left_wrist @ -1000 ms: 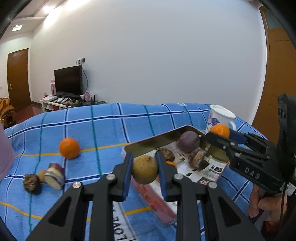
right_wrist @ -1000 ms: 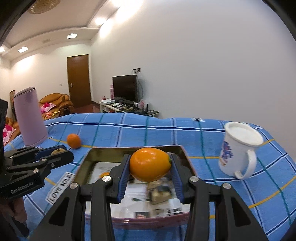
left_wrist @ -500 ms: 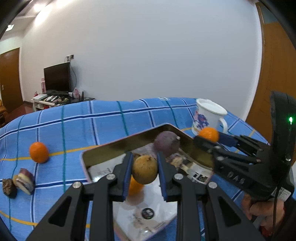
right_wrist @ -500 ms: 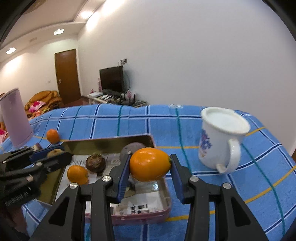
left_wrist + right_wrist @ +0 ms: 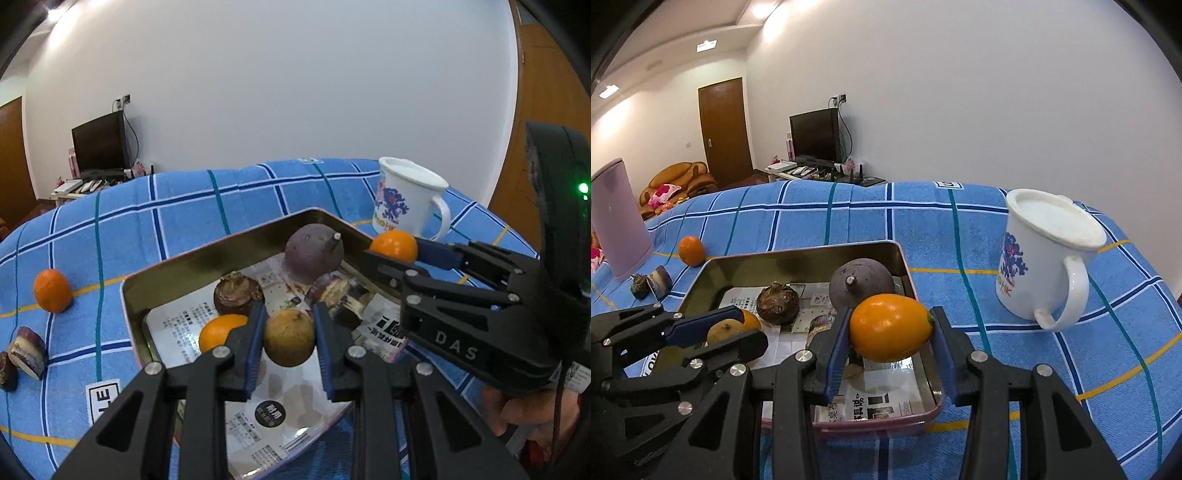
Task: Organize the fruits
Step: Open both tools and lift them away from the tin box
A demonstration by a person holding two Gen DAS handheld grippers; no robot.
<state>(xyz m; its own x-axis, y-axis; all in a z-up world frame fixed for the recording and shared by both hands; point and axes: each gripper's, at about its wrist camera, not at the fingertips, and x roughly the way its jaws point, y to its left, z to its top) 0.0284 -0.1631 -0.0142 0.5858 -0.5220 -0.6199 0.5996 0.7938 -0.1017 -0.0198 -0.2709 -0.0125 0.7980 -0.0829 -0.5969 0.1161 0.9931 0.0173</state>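
Fingers of the left gripper [image 5: 289, 339] pinch one brown fruit [image 5: 289, 338] above the tray [image 5: 221, 245]; the right gripper [image 5: 891, 334] clamps one orange [image 5: 890, 326] over its near edge. Ahead in the tray lie four fruits; left of it, one orange fruit [image 5: 690, 250] and two dark pieces [image 5: 652, 284].

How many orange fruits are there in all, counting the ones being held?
3. One orange oval fruit is clamped in the right gripper above the metal tray, one round orange fruit lies inside the tray, and one small orange sits on the blue checked cloth. More may be hidden.
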